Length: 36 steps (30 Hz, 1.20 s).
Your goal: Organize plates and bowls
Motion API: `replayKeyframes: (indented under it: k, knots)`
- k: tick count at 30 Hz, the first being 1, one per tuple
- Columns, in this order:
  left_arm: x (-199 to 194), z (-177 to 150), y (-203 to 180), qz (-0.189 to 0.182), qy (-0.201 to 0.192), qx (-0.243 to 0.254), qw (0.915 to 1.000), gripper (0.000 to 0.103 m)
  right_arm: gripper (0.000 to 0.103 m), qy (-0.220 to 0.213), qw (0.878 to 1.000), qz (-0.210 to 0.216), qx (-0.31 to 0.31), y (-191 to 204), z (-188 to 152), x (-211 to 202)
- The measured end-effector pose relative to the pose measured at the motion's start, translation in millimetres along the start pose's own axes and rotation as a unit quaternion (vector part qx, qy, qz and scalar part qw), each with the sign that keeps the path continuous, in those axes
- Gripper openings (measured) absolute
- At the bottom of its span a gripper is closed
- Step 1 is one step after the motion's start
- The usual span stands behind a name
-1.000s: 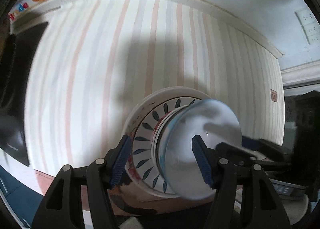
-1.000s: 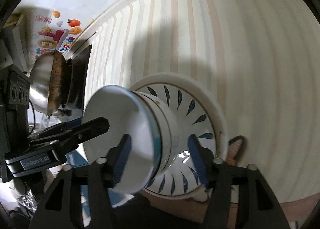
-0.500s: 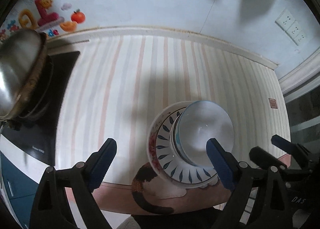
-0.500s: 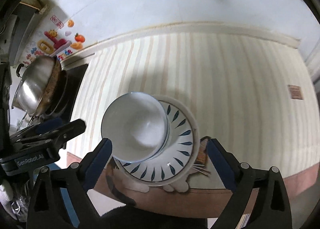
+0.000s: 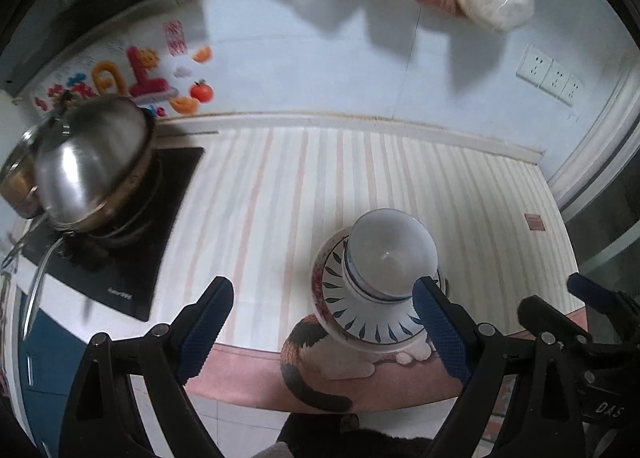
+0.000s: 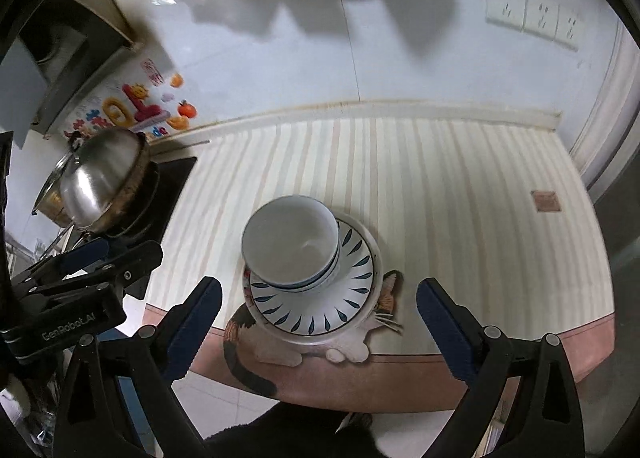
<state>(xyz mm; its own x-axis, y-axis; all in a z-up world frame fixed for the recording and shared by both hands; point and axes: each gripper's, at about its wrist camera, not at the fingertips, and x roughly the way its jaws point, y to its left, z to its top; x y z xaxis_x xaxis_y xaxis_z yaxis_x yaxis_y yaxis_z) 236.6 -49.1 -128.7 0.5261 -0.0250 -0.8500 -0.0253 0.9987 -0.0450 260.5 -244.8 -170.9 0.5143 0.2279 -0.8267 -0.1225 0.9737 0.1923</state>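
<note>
Over at nine o'clock in the left wrist view sits the steel wok point(image 5: 92, 162) on the black cooktop point(image 5: 120, 258), lid down, well apart from the action. Moving in, the left gripper point(image 5: 320, 322) hangs above the counter edge, jaws spread wide, nothing between them but striped mat point(image 5: 280, 198).

Centre stage: the stack. A white bowl point(image 6: 290, 242) nests in another bowl, both sitting on the leaf-patterned plate point(image 6: 352, 298), which rests near the front edge of the mat, at six o'clock, over the printed cat. The top bowl leans toward ten o'clock, not centred on the plate.

To the right, the right gripper point(image 6: 318, 316) is just as splayed and empty, straddling the stack from above without touching it.

My read: glazed ceramic, stiff, slick and chip-prone, and the stack is top-heavy. Take the plate by opposite rim edges, three and nine o'clock, to shift everything at once; lift a bowl alone by pinching its rim wall.

Far right at three o'clock, a small brown label point(image 6: 545, 201) on the mat.
</note>
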Motion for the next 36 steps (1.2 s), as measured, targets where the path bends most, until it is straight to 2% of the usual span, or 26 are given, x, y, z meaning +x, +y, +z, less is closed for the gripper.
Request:
replayKeyframes:
  k: [13, 18, 27, 36]
  knots:
    - [-113, -72, -3, 0.032, -0.070, -0.014, 0.9970, 0.092, 0.100, -0.070, 0.997, 0.007, -0.031, 21, -64, -123]
    - [-141, -90, 2, 0.041, -0.092, -0.019, 0.9947, 0.092, 0.101, -0.093, 0.995, -0.001, -0.038, 29, -91, -162]
    - [-182, -116, 10, 0.032, -0.114, 0.004, 0.9929, 0.092, 0.101, -0.131, 0.990, -0.024, -0.036, 50, -124, -214]
    - [-203, -133, 14, 0.029, -0.131, 0.018, 0.9908, 0.092, 0.101, -0.142, 0.989, -0.040, -0.029, 66, -147, -235]
